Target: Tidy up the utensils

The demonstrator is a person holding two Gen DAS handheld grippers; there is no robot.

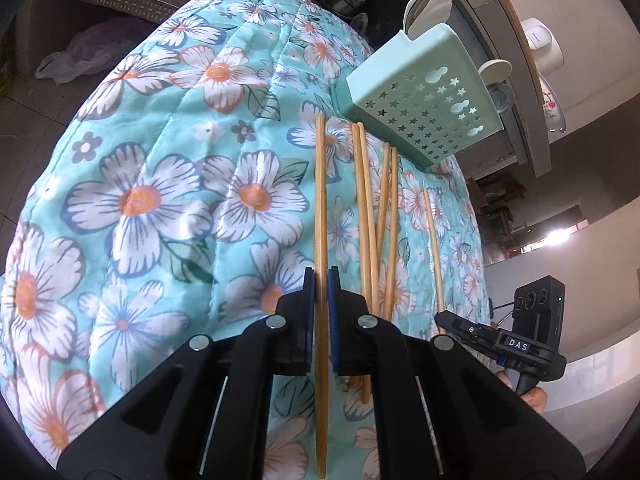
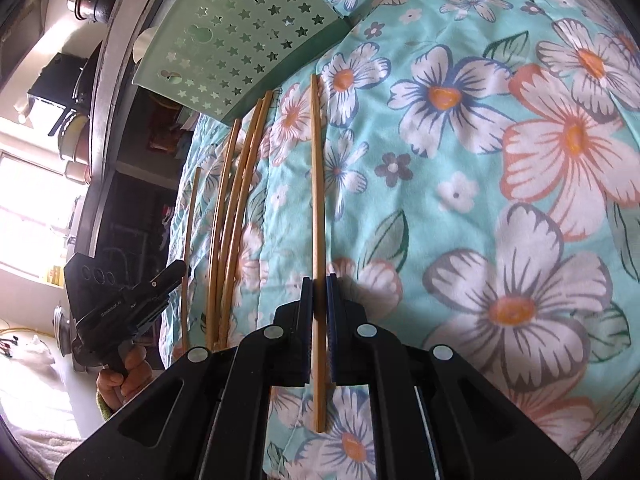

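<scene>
My left gripper (image 1: pixel 321 276) is closed to a narrow slot, pinching a chopstick (image 1: pixel 320 200) that lies along the floral quilt (image 1: pixel 160 160). The right gripper (image 2: pixel 319 284) is just as narrow and holds a second chopstick (image 2: pixel 317 180). Beyond them, the loose chopsticks (image 1: pixel 370 208) lie side by side, reaching the mint star-punched holder (image 1: pixel 424 100), which lies on the quilt's far edge.

"DAS" on right gripper (image 1: pixel 444 320) (white letters)

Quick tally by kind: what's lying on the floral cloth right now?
Light bamboo chopsticks: 6
Mint-green plastic utensil holder with star cutouts: 1
Total: 7
</scene>
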